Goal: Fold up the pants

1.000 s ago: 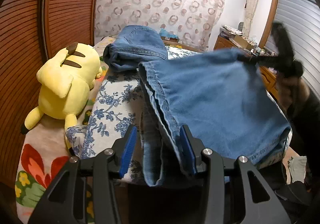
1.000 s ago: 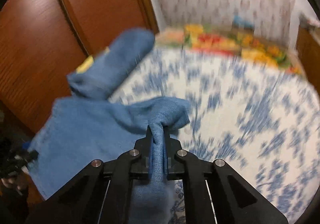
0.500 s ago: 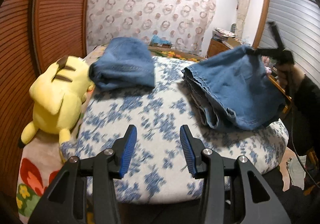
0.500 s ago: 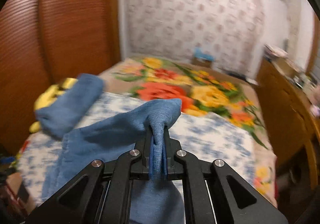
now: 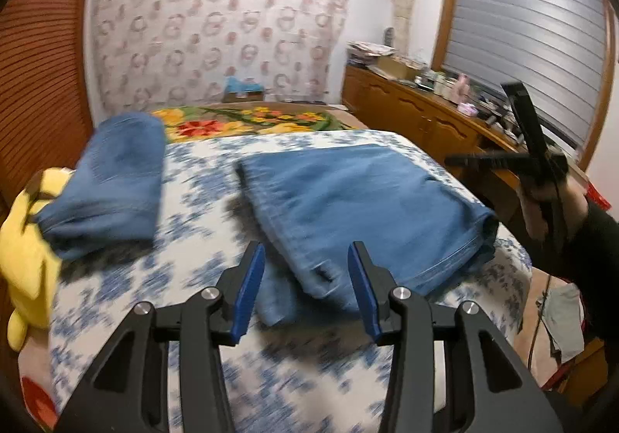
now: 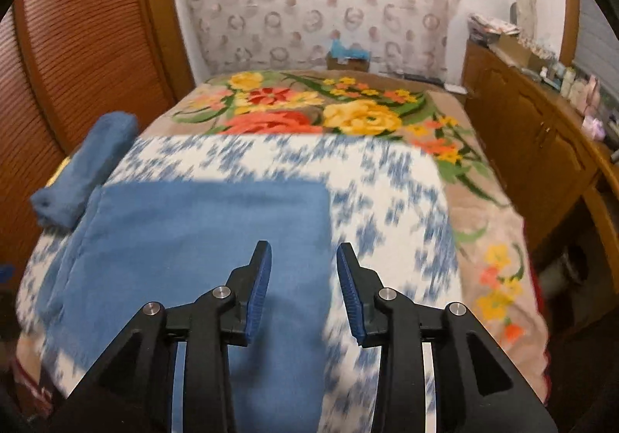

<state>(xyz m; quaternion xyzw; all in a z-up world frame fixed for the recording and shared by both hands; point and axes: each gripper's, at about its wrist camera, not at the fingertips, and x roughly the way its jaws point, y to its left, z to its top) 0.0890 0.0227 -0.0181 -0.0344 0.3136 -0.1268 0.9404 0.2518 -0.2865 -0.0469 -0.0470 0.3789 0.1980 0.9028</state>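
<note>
Left wrist view, blurred: folded jeans (image 5: 359,208) lie on the bed (image 5: 193,262) beyond released left tongs (image 5: 305,282); right tongs (image 6: 303,290), also released, hide their near edge.

Both views are lit by soft, warm indoor light with no hard glare; the wallpapered wall (image 5: 216,26) is the brightest area. Motion blur smears the blue-flowered sheet (image 6: 390,201) in both views, worst along the near edge of the bed, and softens the folded jeans (image 5: 359,201). The black gripper fingers (image 5: 247,278) stay sharp. Faint shadows lie under the jeans and the rolled denim (image 5: 112,181) at the bed's left edge. Fisheye bending curves the wooden doors (image 6: 89,46), and the corners fall to black.
</note>
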